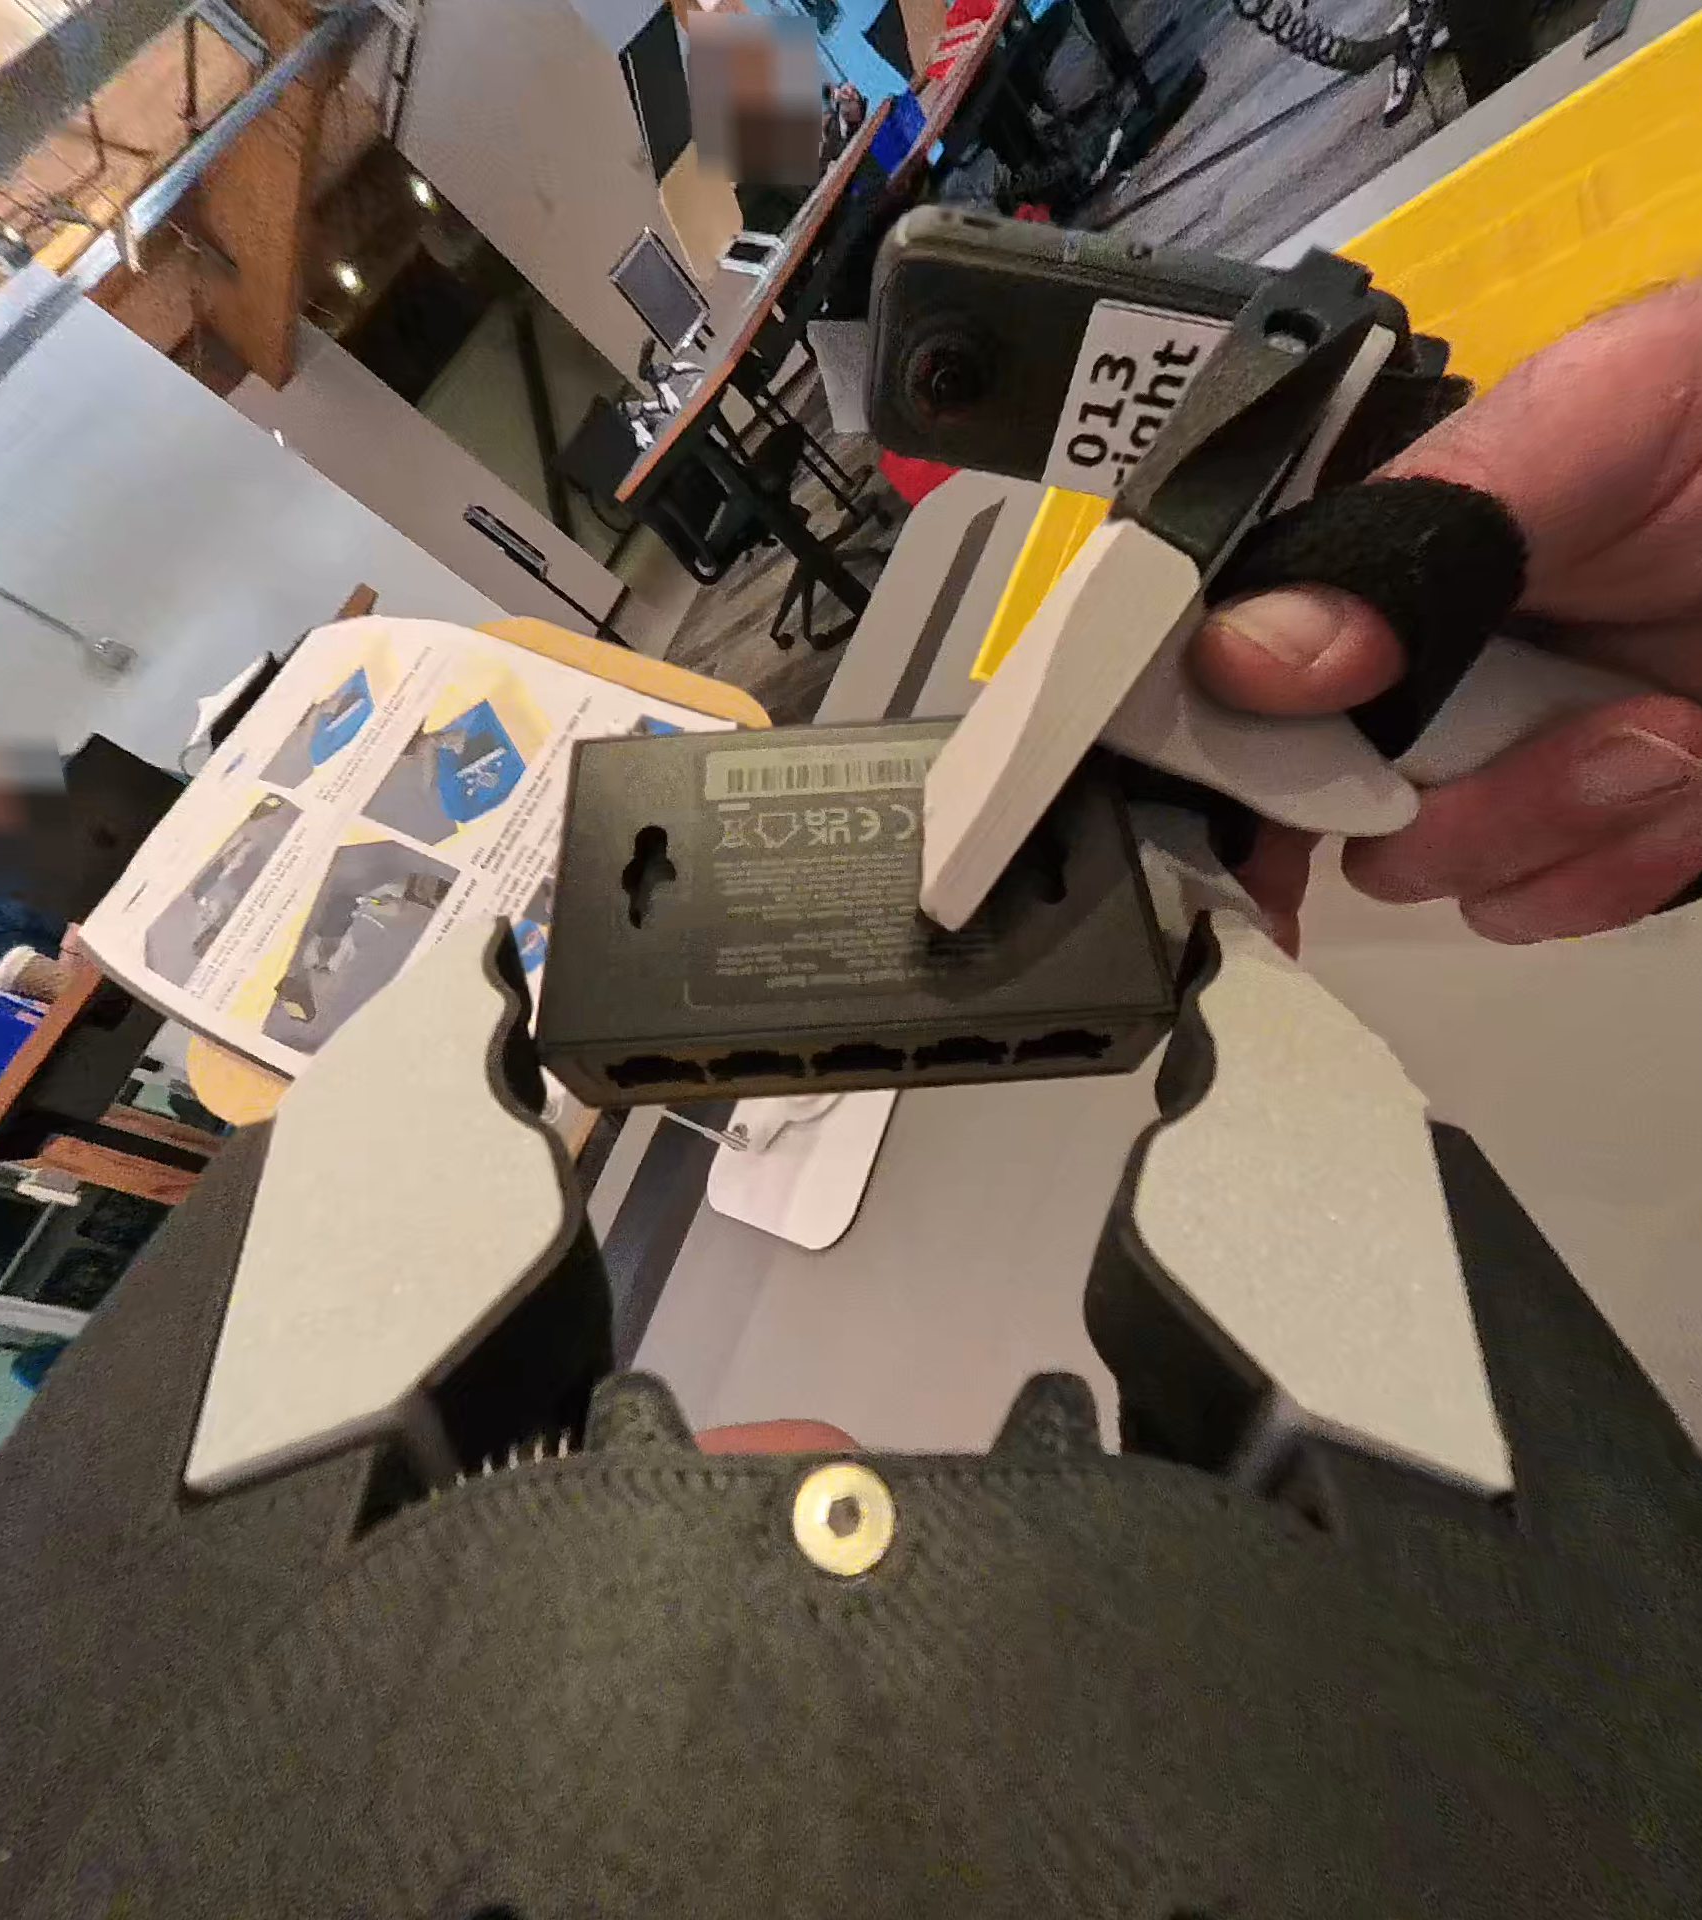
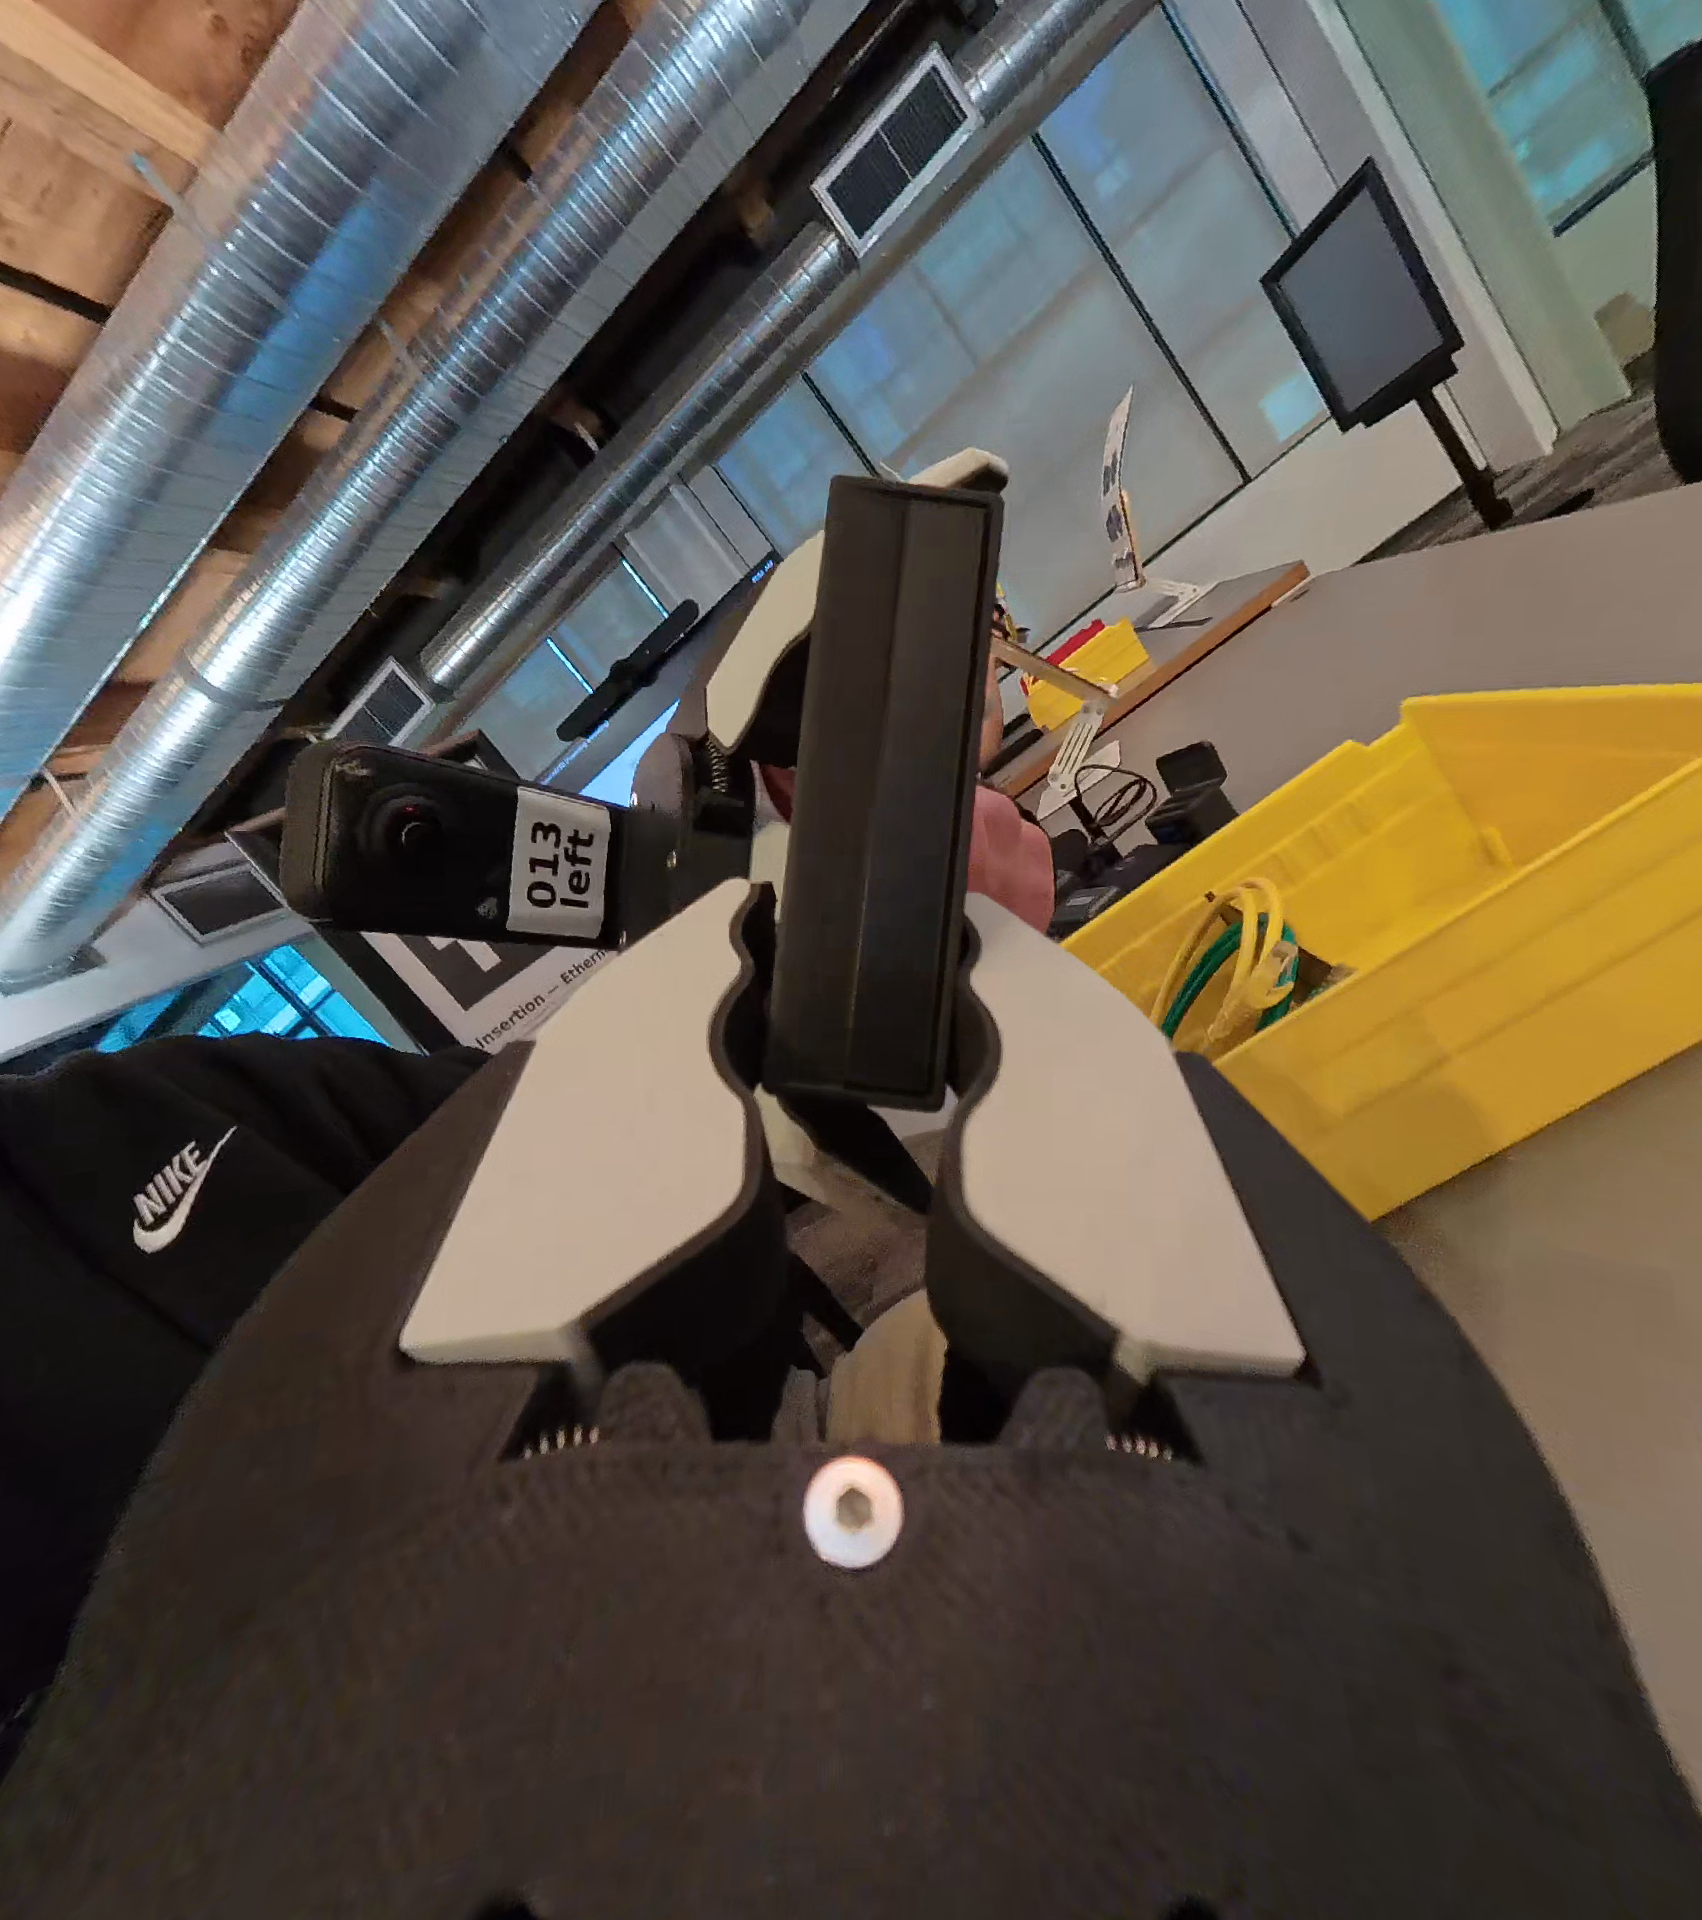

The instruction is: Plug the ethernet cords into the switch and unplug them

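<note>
The black ethernet switch (image 1: pixel 774 914) is held in the air, its labelled underside facing the left wrist view and its row of ports (image 1: pixel 857 1060) empty. My left gripper (image 1: pixel 852 977) clasps it by its two short ends. My right gripper (image 2: pixel 857 966) is shut on the switch (image 2: pixel 878 779) across its flat faces; one of its white fingers (image 1: pixel 1034 727) presses on the underside. Yellow and green ethernet cords (image 2: pixel 1231 966) lie loose in a yellow bin (image 2: pixel 1553 883), apart from both grippers.
The yellow bin stands on a grey table (image 2: pixel 1605 1558) to the right. A printed instruction sheet (image 1: pixel 338 810) and a white card (image 1: pixel 805 1174) lie beyond the switch. A person's hand (image 1: pixel 1605 520) holds the right gripper; a black sleeve (image 2: pixel 151 1195) is at the left. The grippers are tip to tip, or close to it.
</note>
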